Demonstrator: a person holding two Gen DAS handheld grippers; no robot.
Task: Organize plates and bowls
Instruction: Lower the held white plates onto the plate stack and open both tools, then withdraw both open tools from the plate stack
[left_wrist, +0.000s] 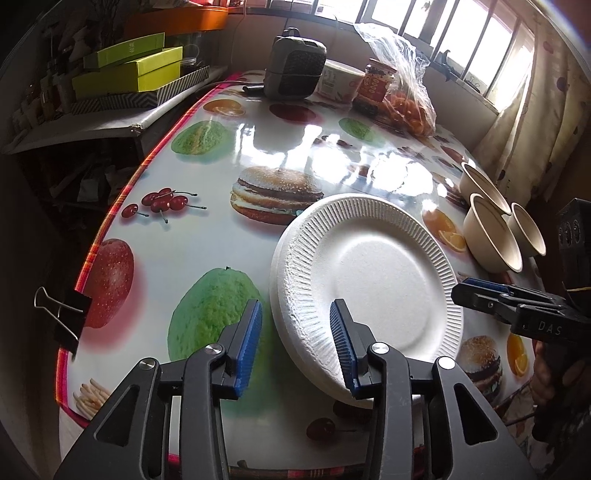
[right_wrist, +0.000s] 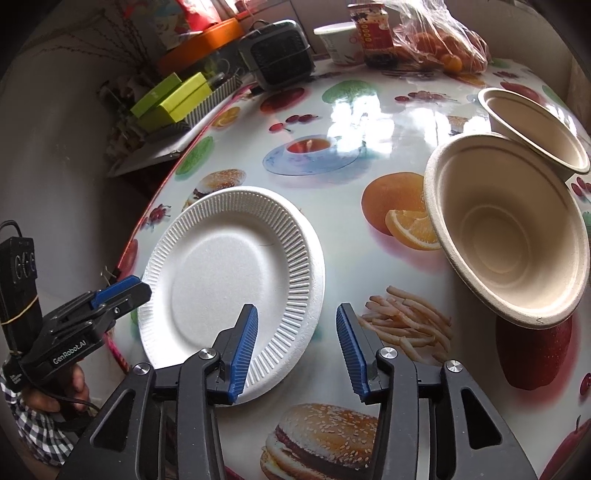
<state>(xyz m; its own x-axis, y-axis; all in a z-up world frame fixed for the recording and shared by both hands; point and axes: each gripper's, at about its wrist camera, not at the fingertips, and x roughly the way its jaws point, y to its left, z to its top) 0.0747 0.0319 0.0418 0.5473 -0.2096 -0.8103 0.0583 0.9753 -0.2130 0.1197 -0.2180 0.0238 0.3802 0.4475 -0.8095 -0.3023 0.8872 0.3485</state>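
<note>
- Left gripper (left_wrist: 295, 345): jaws apart, straddling the near rim of the white paper plates (left_wrist: 373, 280), not clamped.
- Right gripper (right_wrist: 295, 352): jaws apart, empty, just beside the plates' right edge.
- Plates look light, thin and bendable; the ribbed rim seems the best hold.
- Beige bowls (right_wrist: 511, 229) sit right of the plates on the glossy table (right_wrist: 369, 122), likely light and slide-prone.

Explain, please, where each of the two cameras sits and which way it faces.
Left wrist: on the left gripper, facing forward over the white plates toward the window; shows its own open blue fingers, and the right gripper at the right edge.
Right wrist: on the right gripper, facing the plates and paper bowls; shows its own open fingers, and the left gripper at the left edge.
Shared: plates, bowls, fruit-print table, grey heater.
</note>
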